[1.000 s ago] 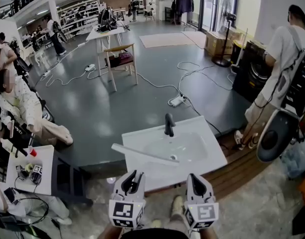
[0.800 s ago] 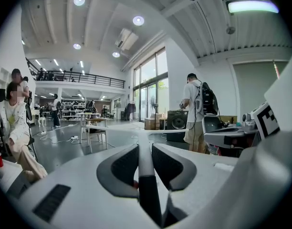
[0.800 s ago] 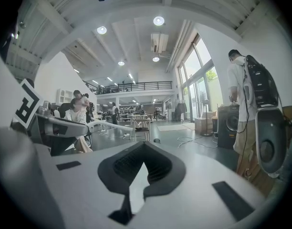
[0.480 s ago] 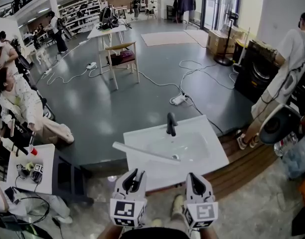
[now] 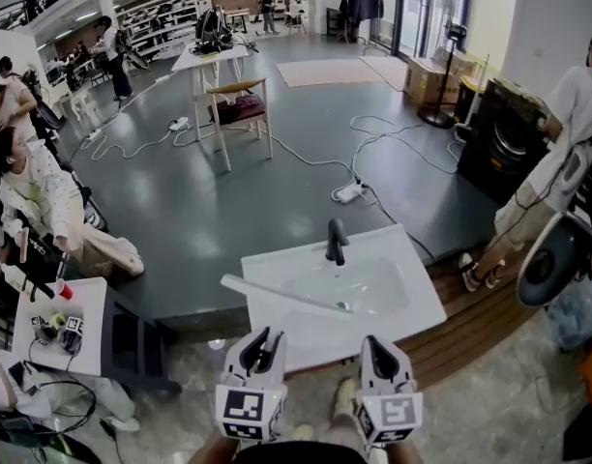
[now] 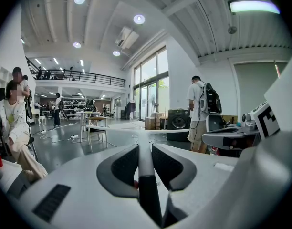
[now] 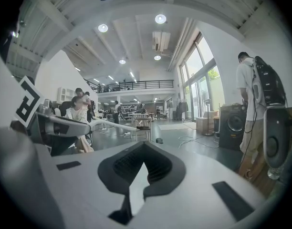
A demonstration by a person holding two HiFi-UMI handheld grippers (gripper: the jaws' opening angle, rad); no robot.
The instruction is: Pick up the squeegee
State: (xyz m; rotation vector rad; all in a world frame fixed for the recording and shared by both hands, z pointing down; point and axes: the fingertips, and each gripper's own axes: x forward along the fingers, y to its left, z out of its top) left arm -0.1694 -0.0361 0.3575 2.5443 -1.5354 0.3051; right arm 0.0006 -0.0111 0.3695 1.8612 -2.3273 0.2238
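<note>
Nothing has shifted: the left gripper (image 5: 261, 348) still pinches the squeegee (image 5: 286, 296) by its handle over the sink (image 5: 417, 309). The right gripper (image 5: 377, 352) is closed and empty. The pick-up looks done.

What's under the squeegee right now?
The white sink: the squeegee crosses its left rim and basin, with its right end by the drain. The strip of sink directly beneath is covered, so contact cannot be told.
</note>
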